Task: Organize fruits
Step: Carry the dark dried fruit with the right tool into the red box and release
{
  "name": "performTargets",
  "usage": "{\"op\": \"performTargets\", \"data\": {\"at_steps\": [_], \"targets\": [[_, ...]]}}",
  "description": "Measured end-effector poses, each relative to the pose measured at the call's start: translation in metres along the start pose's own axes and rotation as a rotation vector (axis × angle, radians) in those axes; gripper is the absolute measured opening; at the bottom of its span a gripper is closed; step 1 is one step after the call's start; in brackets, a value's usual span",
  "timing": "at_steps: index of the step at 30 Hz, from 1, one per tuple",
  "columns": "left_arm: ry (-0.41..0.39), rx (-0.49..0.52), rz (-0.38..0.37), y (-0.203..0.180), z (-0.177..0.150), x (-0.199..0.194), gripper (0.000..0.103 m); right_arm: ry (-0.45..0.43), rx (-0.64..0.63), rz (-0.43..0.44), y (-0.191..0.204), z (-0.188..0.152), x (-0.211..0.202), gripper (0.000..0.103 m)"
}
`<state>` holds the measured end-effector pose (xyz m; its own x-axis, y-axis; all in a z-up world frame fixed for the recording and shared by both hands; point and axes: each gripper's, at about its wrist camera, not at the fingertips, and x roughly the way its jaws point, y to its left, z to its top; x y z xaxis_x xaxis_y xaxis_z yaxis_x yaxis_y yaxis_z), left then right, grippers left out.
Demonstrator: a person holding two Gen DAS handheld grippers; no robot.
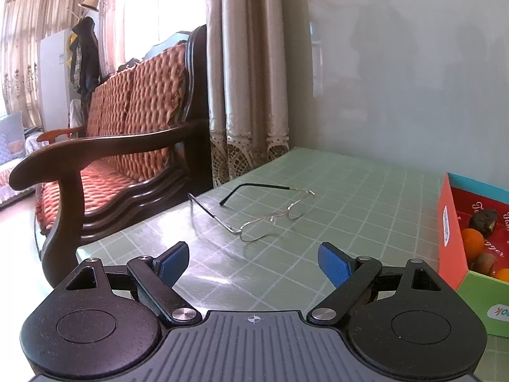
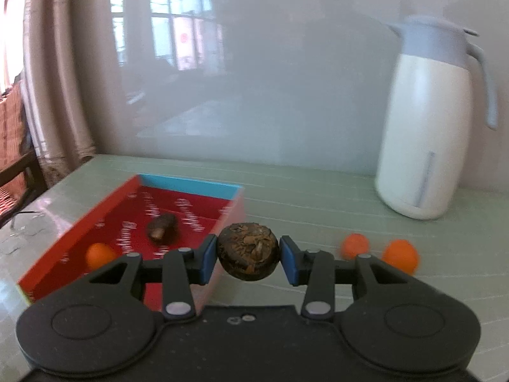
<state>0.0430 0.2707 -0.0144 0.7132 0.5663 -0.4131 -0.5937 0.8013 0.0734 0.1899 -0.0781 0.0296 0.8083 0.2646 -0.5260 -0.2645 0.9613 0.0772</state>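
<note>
Left wrist view
Left gripper (image 1: 253, 262): we find its jaws spread wide with nothing between them; it hangs over the near part of the table.
Table (image 1: 350, 191): covered in a pale green squared cloth under a glossy sheet.
Glasses (image 1: 270, 213): we note a thin metal pair lying unfolded on the table ahead of the gripper, apart from it.
Box (image 1: 451, 232): at the right edge, orange outer wall, red inside, with a green part nearest us; only part is in frame.
Box contents: we count an orange fruit (image 1: 473, 238), a dark brown fruit (image 1: 483, 219) behind it, and further pieces cut off by the frame edge.
Bench (image 1: 133, 121): dark wood with orange woven cushions, left of the table, before a curtain (image 1: 248, 79).

Right wrist view
Right gripper (image 2: 248, 256): we find it drawn in narrow, both blue pads pressing a round, dark brown fruit with flaky skin (image 2: 248, 251), held above the table at the box's right wall.
Box (image 2: 191, 187): left of centre, open-topped, with a blue far wall.
Inside the box: a brown fruit (image 2: 162, 227) near the middle and an orange one (image 2: 99, 254) toward the near left.
On the table: two orange fruits (image 2: 354, 245) (image 2: 400, 254) lie right of the gripper, close together, outside the box.
Jug (image 2: 426, 121): white with a grey lid and handle, upright at far right.
Sharpness: we find this view blurred.
</note>
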Motion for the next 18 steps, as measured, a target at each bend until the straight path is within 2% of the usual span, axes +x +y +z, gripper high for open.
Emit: {"op": "performTargets", "data": {"at_steps": [14, 16, 18], "targets": [[0.007, 0.011, 0.008, 0.005, -0.001, 0.001, 0.088, 0.007, -0.038, 0.095, 0.054, -0.006, 0.008, 0.041], [0.006, 0.01, 0.008, 0.005, -0.001, 0.001, 0.088, 0.021, -0.065, 0.103, 0.063, -0.009, 0.012, 0.045], [0.007, 0.008, 0.007, 0.005, -0.001, 0.001, 0.088, 0.006, -0.076, 0.097, 0.067, -0.011, 0.01, 0.055]]}}
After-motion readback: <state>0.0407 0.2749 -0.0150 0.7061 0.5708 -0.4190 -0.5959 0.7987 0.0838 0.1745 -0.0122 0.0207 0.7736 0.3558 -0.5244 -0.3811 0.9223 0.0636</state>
